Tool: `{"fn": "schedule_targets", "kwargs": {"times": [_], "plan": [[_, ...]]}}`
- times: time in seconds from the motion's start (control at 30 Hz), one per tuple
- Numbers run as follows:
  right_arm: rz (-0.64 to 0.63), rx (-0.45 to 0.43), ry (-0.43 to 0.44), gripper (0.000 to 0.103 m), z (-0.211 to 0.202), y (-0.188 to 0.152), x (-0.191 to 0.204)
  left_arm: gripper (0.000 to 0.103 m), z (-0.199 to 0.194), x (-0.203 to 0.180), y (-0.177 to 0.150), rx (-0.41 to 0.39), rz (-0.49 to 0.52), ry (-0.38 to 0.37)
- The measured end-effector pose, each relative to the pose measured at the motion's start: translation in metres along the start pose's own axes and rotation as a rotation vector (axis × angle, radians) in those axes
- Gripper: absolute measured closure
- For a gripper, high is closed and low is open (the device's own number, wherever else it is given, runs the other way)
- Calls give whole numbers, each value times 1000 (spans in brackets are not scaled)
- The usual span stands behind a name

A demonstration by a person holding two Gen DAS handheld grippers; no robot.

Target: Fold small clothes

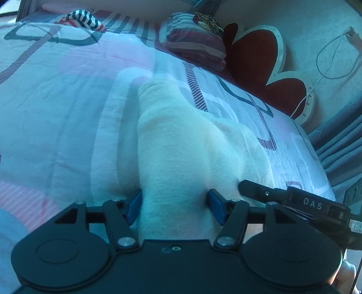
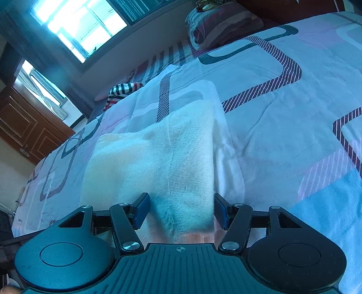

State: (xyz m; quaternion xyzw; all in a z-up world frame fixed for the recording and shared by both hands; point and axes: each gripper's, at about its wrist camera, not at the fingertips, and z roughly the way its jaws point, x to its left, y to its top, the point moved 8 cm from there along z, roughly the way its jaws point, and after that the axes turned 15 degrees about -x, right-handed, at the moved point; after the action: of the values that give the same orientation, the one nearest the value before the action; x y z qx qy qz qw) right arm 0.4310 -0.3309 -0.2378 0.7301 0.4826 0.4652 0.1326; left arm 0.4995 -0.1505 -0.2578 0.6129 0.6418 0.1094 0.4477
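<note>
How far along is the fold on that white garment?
Done: the white garment lies on the bedspread, apparently already doubled lengthwise. In hand: left gripper and right gripper each straddle its near end. Left: the final fold, and the striped garment waiting.

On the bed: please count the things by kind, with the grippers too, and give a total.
White knit garment: 1
Striped cloth, at the far end of the bed: 1
Striped pillow: 1
Heart-shaped red cushion, at the bed's edge: 1
Grippers, left gripper and right gripper, each astride the garment: 2
Total: 6
</note>
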Motion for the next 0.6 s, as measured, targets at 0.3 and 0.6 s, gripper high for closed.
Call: {"fn": "schedule_targets", "kwargs": {"times": [0.3,0.6], "plan": [[-22,-9,7,62,-1,-2,5,54,-1,2,2,-4,-6,-1],[-59,-9,-7,64,-1,-3,10,56,-2,-9,3,1,72,39]]}}
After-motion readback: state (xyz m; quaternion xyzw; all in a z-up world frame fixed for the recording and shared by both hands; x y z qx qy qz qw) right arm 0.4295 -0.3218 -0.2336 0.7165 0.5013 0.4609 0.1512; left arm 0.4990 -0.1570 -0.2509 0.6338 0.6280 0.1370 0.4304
